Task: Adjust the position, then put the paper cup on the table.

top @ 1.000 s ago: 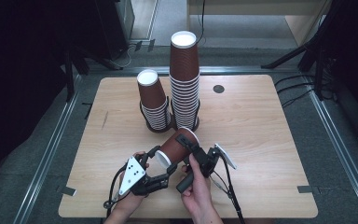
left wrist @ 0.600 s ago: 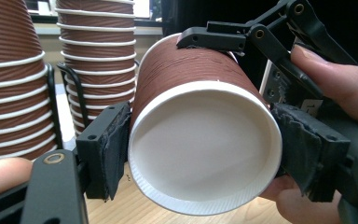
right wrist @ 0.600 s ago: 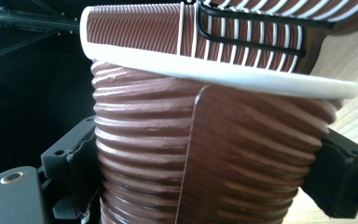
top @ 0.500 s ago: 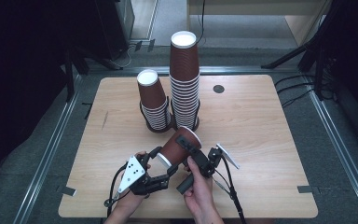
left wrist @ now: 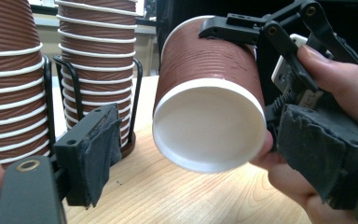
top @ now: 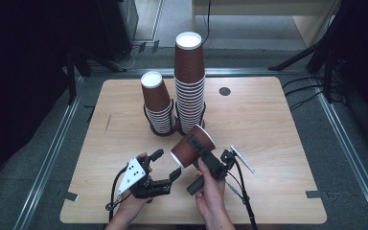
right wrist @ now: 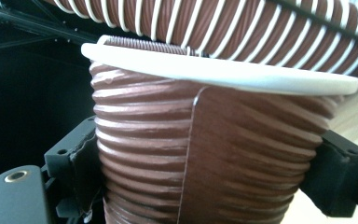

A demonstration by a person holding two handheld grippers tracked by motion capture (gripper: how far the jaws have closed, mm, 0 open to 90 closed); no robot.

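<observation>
The cup (top: 192, 145), a ribbed brown paper one with a white rim, hangs tilted above the near middle of the table (top: 268, 124), its closed white base toward the left gripper and its open mouth pointing up and away toward the stacks. In the left gripper view the cup (left wrist: 209, 102) shows that white base facing the camera, apart from the left jaws.

The table is a pale wooden top with a small dark disc (top: 224, 91) near its far edge. On it, beyond the cup, stand two stacks of upturned cups in a black wire holder (top: 160, 128): the tall stack (top: 190, 81) to the right and the short stack (top: 156, 103) just beside it on the left.

The right gripper (top: 202, 149) pinches the cup across its side; in the right gripper view the padded jaws press the ribbed wall (right wrist: 205, 158) from both sides and dent it slightly. The right hand (top: 213, 191) holds this gripper from below.

The left gripper (top: 165, 165) sits low and to the left of the cup, held by the left hand (top: 132, 206). Its jaws have just been opening and now stand spread, with nothing between the pads (left wrist: 95, 154); the cup's base is near them but not touching.
</observation>
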